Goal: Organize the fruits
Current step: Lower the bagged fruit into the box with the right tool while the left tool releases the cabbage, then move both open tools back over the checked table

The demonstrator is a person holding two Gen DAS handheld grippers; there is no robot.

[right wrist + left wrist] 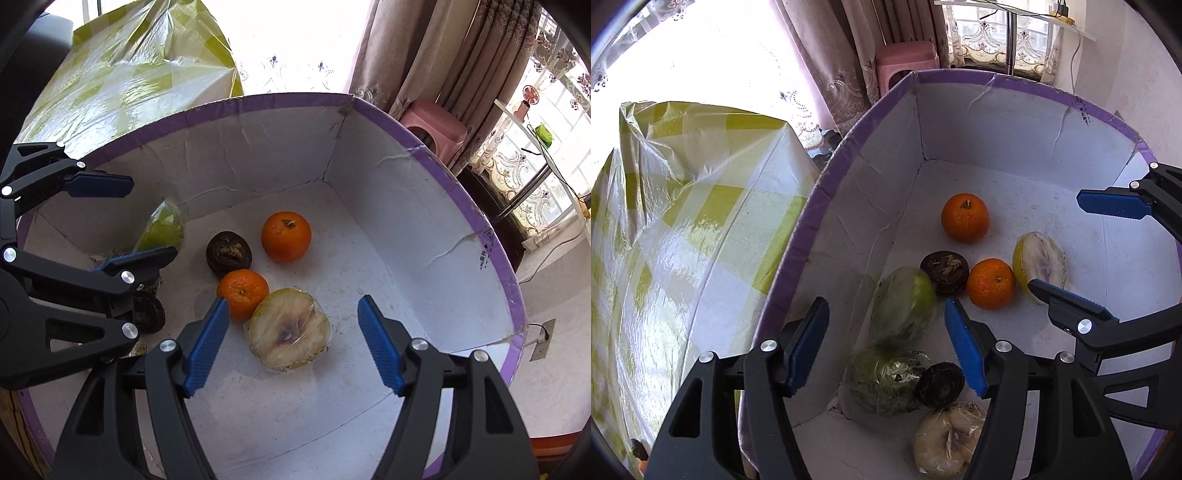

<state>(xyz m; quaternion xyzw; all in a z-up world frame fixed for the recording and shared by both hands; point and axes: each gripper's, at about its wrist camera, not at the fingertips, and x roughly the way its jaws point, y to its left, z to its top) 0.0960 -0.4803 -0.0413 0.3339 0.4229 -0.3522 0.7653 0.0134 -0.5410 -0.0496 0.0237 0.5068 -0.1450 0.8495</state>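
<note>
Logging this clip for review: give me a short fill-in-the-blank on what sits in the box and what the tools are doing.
1. The box has a rim edged in ____.
2. It holds ____ whole oranges, such as the far orange.
3. The right tool hangs over the wrapped cut fruit with its jaws ____.
4. The left tool holds ____.

Missing words: purple; two; open; nothing

Box walls (pixel 424 206): tall all round, entry only from above.
Far floor (pixel 343 229): bare behind the far orange (pixel 286 236).
Right floor (pixel 369 280): bare beside the wrapped pear half (pixel 288 332).
Middle: near orange (pixel 242 291) and dark fruit (pixel 229 253) crowd together.
Left wall (pixel 849 221): green wrapped fruit (pixel 903 304) just beside it, little room.
Left claw (pixel 886 347): hangs above that fruit.
</note>
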